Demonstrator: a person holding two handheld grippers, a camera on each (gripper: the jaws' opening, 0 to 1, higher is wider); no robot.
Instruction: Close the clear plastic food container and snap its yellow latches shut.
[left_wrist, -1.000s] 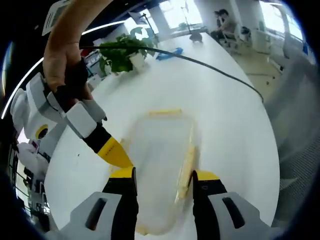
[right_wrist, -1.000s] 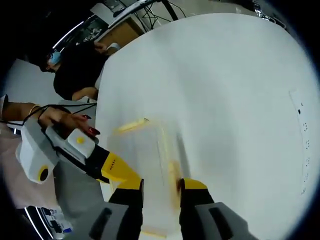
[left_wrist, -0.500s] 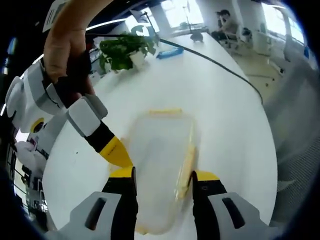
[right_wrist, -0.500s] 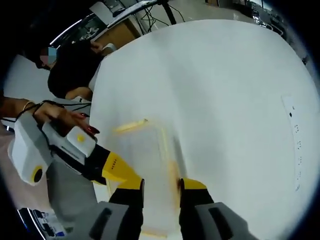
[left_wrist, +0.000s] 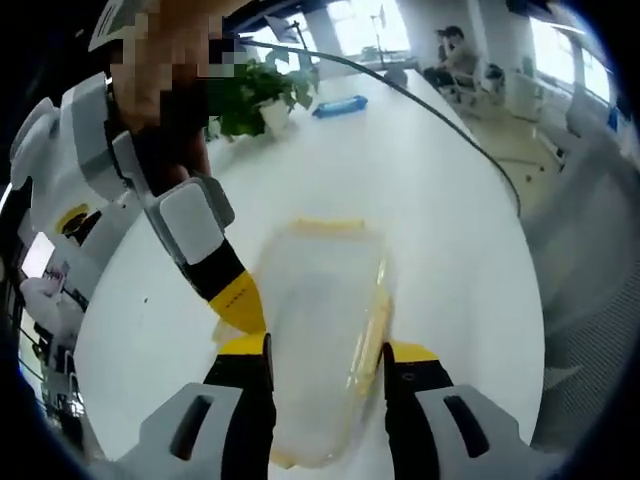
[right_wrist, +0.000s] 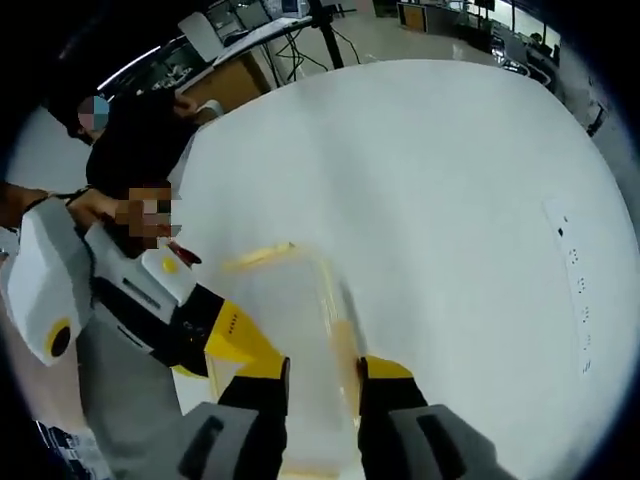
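Container (left_wrist: 320, 340) — potted plant (left_wrist: 250, 95) beyond

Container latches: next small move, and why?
Probably press the long-side yellow latch down with the left gripper. The lid looks seated on the clear container, that latch lies by the gripper's jaw, and the right gripper straddles the other end.

Both cameras are looking down steeply and from close range at the same clear container (left_wrist: 320, 330) (right_wrist: 290, 340) on the white table (left_wrist: 450, 220) (right_wrist: 450, 200), from opposite sides. The left gripper view is facing along the table toward a potted plant (left_wrist: 250, 95) at its far edge; the right gripper view is facing a seated person (right_wrist: 135, 150) beyond the far edge.
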